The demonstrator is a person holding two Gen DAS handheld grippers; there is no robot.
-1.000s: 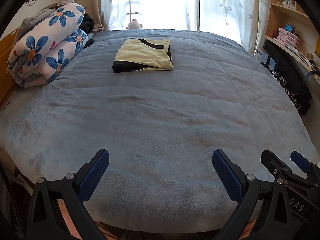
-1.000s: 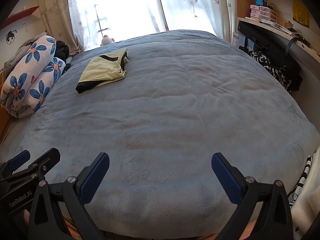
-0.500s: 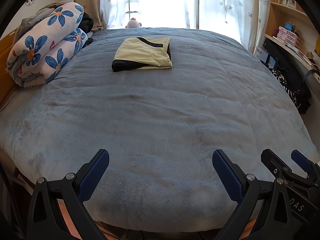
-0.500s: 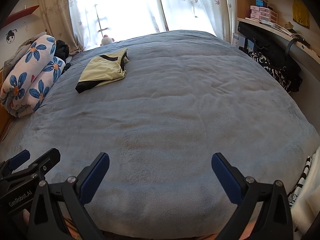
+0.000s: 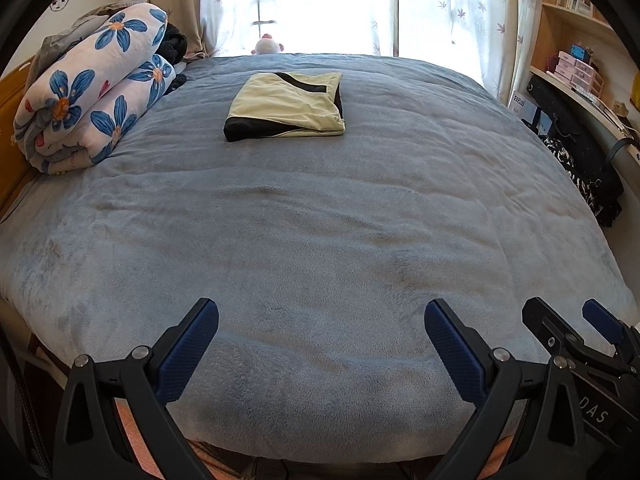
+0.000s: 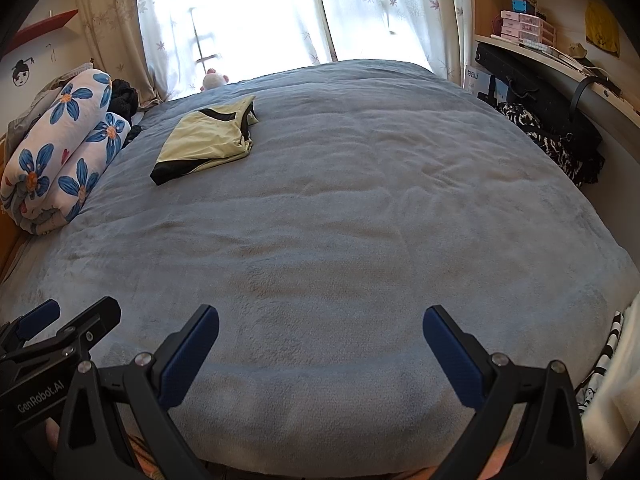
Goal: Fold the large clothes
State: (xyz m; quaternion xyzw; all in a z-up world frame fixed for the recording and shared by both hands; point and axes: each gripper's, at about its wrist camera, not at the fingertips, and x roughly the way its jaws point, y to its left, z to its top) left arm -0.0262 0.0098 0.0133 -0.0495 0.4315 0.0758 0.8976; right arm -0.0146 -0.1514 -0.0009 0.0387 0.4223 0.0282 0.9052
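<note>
Clearly, both tools are held low at the near edge of the bed (image 5: 320, 240), and nothing is gripped. The left hand-held gripper (image 5: 322, 332) is spread wide, its blue pads well apart over the grey-blue blanket; the right hand-held gripper (image 6: 320, 330) is spread equally wide and is empty too.

The task's thing, a yellow garment with black trim (image 5: 285, 106), lies at about 12 o'clock in the left wrist view, far up the bed and well apart from both tools. It seems to be folded already into a flat rectangle, so the step in hand is judged to be either the end of one fold or the wait for a next garment.

If the garment must be handled again, a long reach is needed. The pads should be kept wide until an edge is between them, and only the cloth should be pinched, not the soft blanket under it. Both near corners should be taken together, so that the layers do not slide apart.

In the right wrist view the garment (image 6: 206, 144) is seen at about 11 o'clock, and its loose, wrinkled right edge is shown, which looks neat from the left. A white and black-patterned cloth (image 6: 608, 364) at 4 o'clock is shown only there. The rolled floral quilt (image 5: 92, 92) at 10 o'clock is seen in both views.
</note>
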